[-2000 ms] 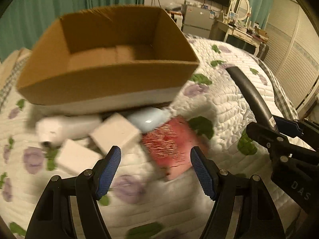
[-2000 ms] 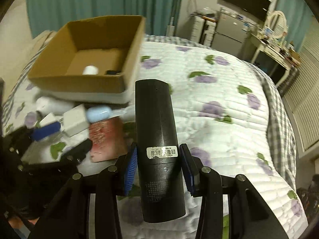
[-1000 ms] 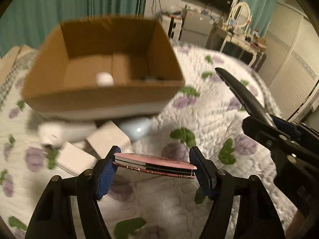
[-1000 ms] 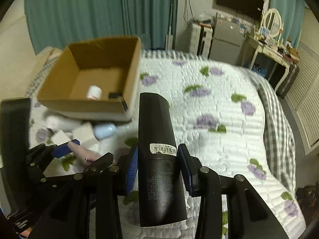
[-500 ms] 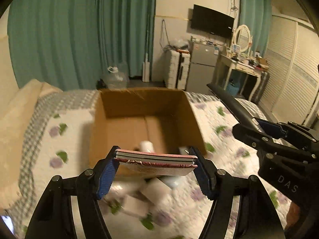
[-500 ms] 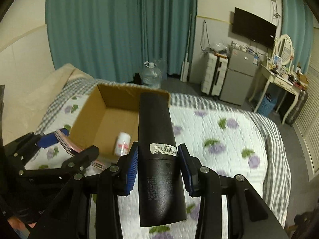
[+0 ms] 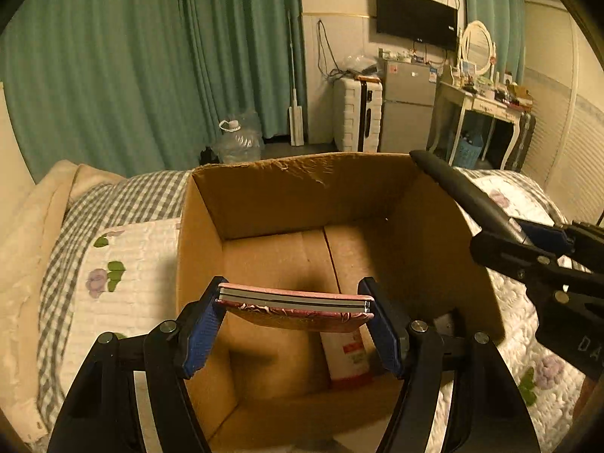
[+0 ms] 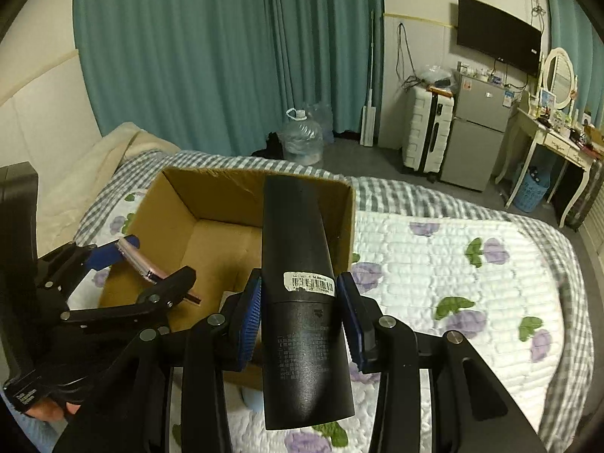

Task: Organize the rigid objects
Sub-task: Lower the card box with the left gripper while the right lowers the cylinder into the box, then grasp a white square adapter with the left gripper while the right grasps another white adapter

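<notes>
A bed (image 8: 472,287) under a white quilt printed with purple flowers fills the lower right of my right wrist view, with an open brown cardboard box (image 7: 302,188) resting on it at centre frame. Over the box, at the lower centre of the left wrist view, my left tool (image 7: 294,319) has its jaws clamped on the two ends of a flat pink case with a patterned underside (image 7: 294,302), its jaws having just eased slightly wider. At the lower centre of the right wrist view, my right tool (image 8: 298,315) is clamped on a tall matte black bottle with a white barcode label (image 8: 302,249), tip above the box's far rim. A white bottle with a red-printed label (image 7: 349,358) lies on the box floor, lower right of centre.
</notes>
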